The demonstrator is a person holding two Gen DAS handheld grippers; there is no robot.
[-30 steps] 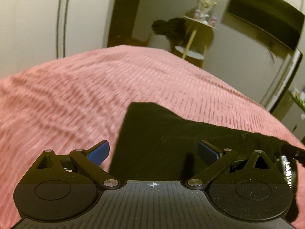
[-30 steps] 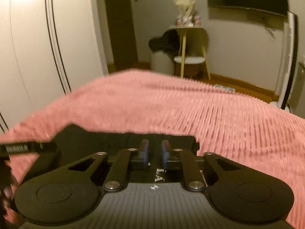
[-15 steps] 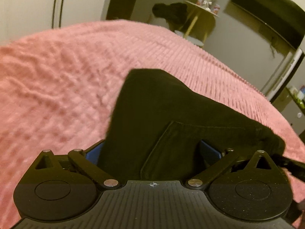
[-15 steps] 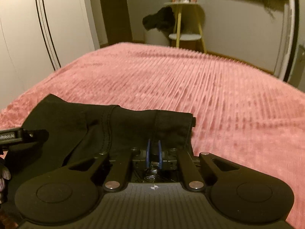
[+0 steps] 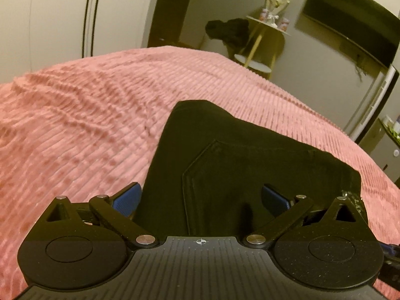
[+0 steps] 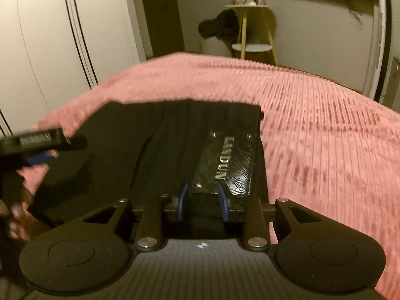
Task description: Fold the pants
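The black pants (image 5: 225, 155) lie folded on the pink ribbed bedspread (image 5: 75, 125). A back pocket seam shows in the left wrist view. My left gripper (image 5: 200, 197) is wide open, its blue pads on either side of the near edge of the pants. In the right wrist view the pants (image 6: 155, 145) show the waistband with a black brand patch (image 6: 225, 165). My right gripper (image 6: 202, 202) is partly open just above the patch and holds nothing. The left gripper (image 6: 37, 145) shows at the left edge there.
The pink bedspread (image 6: 312, 137) covers the whole bed. Beyond the far edge stand a small yellow-legged side table (image 6: 250, 25) with dark clothes (image 6: 220, 25) beside it, white wardrobe doors (image 6: 62, 37) on the left, and a dark wall screen (image 5: 350, 20).
My right gripper has opened and let go of the waistband, which now lies flat with the patch showing. Both grippers have drawn back a little; the left stays wide open.
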